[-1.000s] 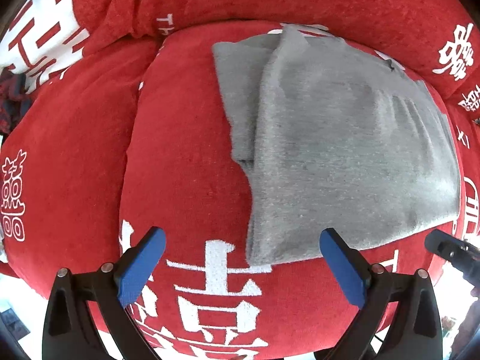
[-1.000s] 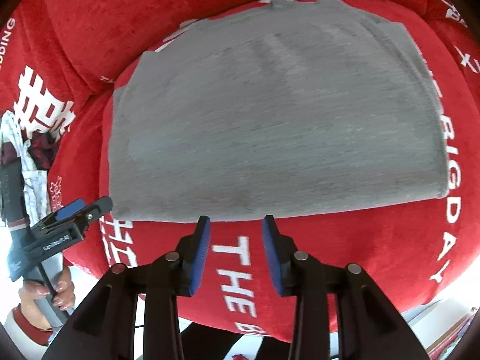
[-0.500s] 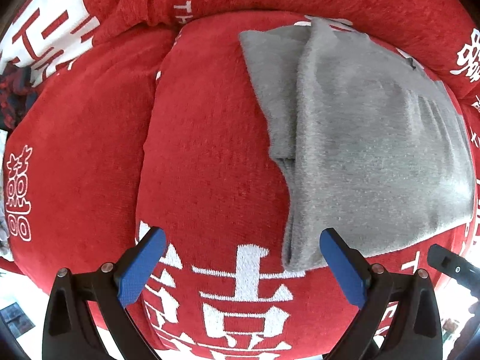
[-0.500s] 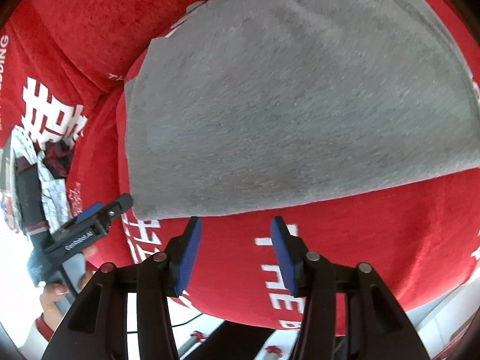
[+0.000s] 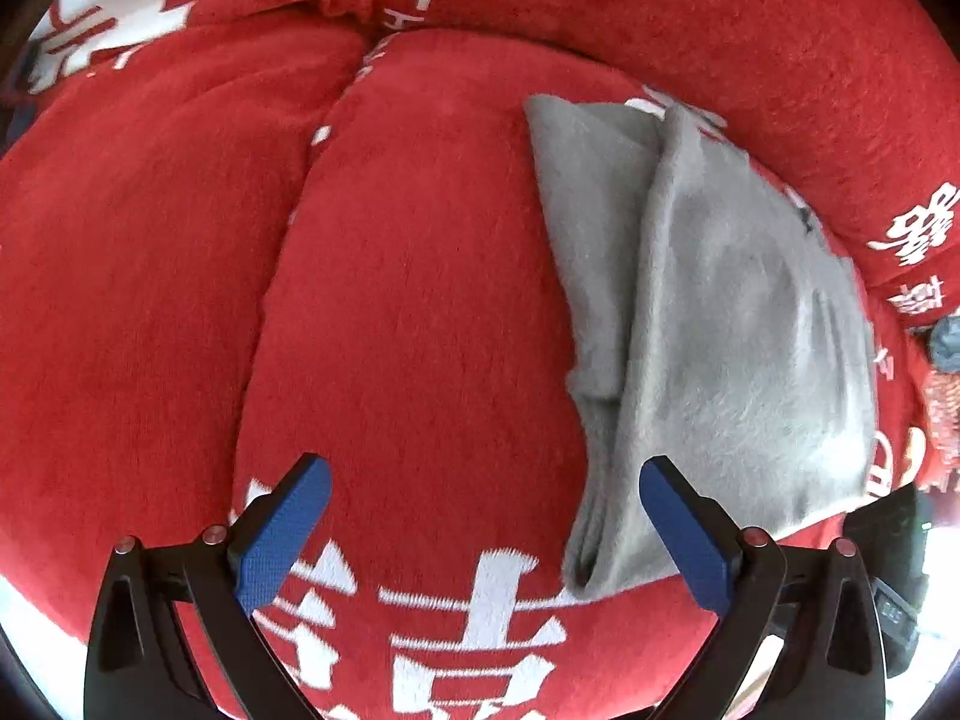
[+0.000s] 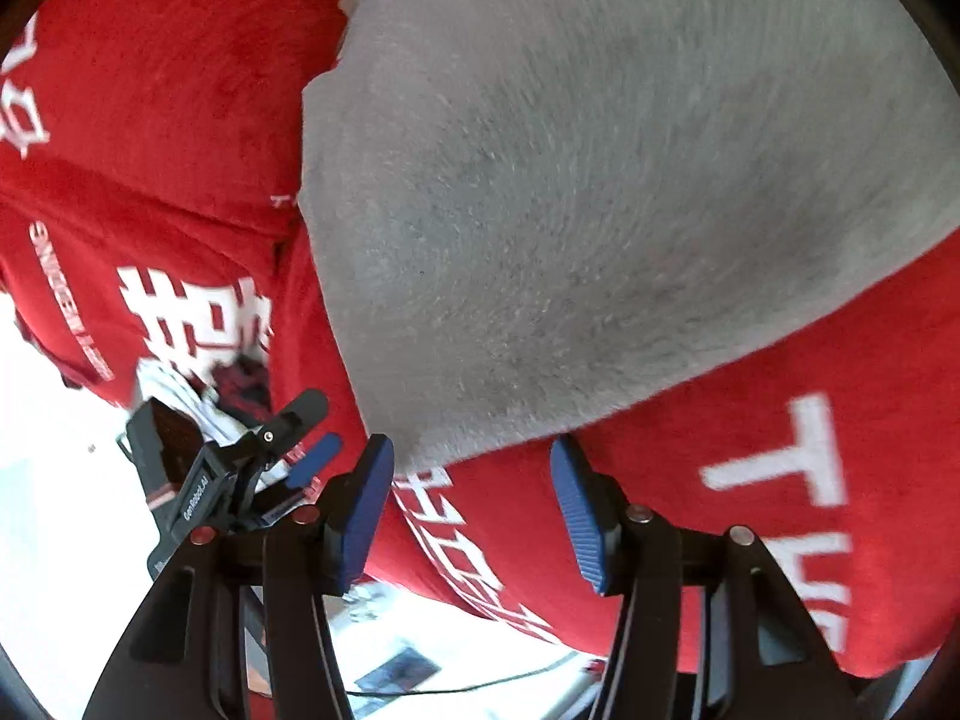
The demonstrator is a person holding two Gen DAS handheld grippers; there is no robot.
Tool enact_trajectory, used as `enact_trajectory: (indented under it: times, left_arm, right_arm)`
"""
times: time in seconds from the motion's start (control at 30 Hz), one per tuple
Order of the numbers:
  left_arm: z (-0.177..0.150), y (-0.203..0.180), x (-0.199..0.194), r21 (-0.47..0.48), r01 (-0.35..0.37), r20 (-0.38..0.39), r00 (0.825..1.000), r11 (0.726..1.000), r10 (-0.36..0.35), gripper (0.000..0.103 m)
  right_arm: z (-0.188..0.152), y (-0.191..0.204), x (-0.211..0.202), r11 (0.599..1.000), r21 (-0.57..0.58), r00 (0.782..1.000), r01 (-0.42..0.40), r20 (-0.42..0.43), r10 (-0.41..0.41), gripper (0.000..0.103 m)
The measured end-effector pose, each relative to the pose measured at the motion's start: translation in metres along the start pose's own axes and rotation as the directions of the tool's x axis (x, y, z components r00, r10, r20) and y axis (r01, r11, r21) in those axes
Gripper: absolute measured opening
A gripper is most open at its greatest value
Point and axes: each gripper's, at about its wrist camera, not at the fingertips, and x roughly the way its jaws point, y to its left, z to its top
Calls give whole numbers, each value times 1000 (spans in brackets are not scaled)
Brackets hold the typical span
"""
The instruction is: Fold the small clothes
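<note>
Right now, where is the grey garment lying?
The grey garment lies folded on the red printed cover, right of centre in the left wrist view; in the right wrist view its near edge sits just ahead of the open right gripper.

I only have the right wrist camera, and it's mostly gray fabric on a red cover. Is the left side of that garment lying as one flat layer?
Observer: No. In the left wrist view, the gray garment has a narrower layer sticking out past its left edge.
Operator: Where is the left gripper relative to it?
Observer: The left gripper is at the garment's near left corner. One of its fingers overlaps that corner in the picture, and the other is over the bare red cover.
Operator: Is it gripping the fabric?
Observer: No. Its fingers are spread wide and nothing is pinched between them.
</note>
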Motion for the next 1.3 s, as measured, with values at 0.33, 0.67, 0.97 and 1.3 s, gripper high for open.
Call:
enact_trajectory:
  times: [0.33, 0.67, 0.97, 1.3]
  left_arm:
    - [22, -8, 19, -101, 340, -27, 938, 935, -345, 103]
    - [55, -30, 46, -150, 504, -85, 851, 851, -519, 103]
    - [85, -91, 61, -22, 488, -135, 863, 873, -486, 103]
    - [93, -118, 74, 57, 291, -160, 947, 955, -279, 25]
  right_arm:
    - [10, 10, 19, 986, 108, 989, -123, 99, 113, 52]
    - [27, 55, -15, 973, -67, 973, -219, 55, 223, 8]
    - [22, 68, -8, 974, -166, 988, -156, -4, 157, 8]
    - [17, 64, 3, 985, -163, 996, -63, -75, 51, 12]
